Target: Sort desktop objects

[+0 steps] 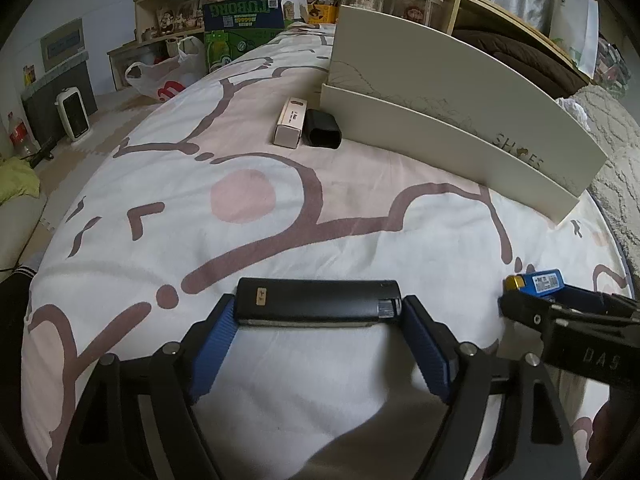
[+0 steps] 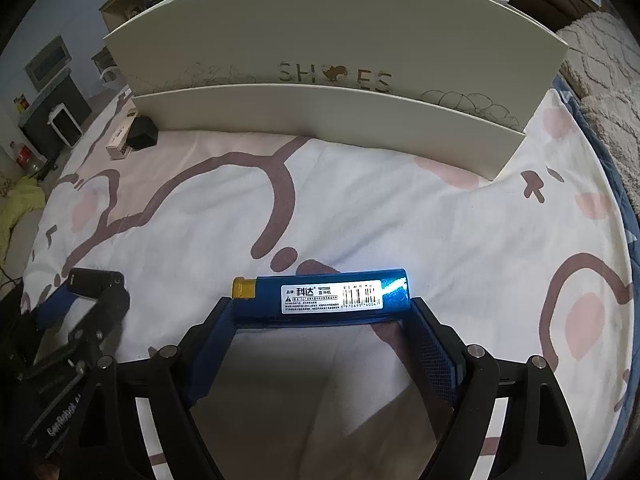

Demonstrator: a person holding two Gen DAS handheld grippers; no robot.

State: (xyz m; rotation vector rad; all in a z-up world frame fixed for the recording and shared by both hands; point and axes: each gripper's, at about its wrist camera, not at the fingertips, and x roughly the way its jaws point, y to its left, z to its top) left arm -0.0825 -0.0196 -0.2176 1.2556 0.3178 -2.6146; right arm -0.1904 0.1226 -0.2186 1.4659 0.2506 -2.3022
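1. Two lighters: one black lighter [image 1: 316, 298], one blue lighter [image 2: 320, 295].
2. One white shoe box [image 1: 460, 120].
3. One small beige box [image 1: 290, 122].
4. One small black case [image 1: 323, 129].

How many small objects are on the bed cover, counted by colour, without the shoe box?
Black: 2, the long black lighter and the small black open-ended case
Blue: 1, the long blue lighter with gold cap
Cream: 1, the narrow cream carton
Total: 4
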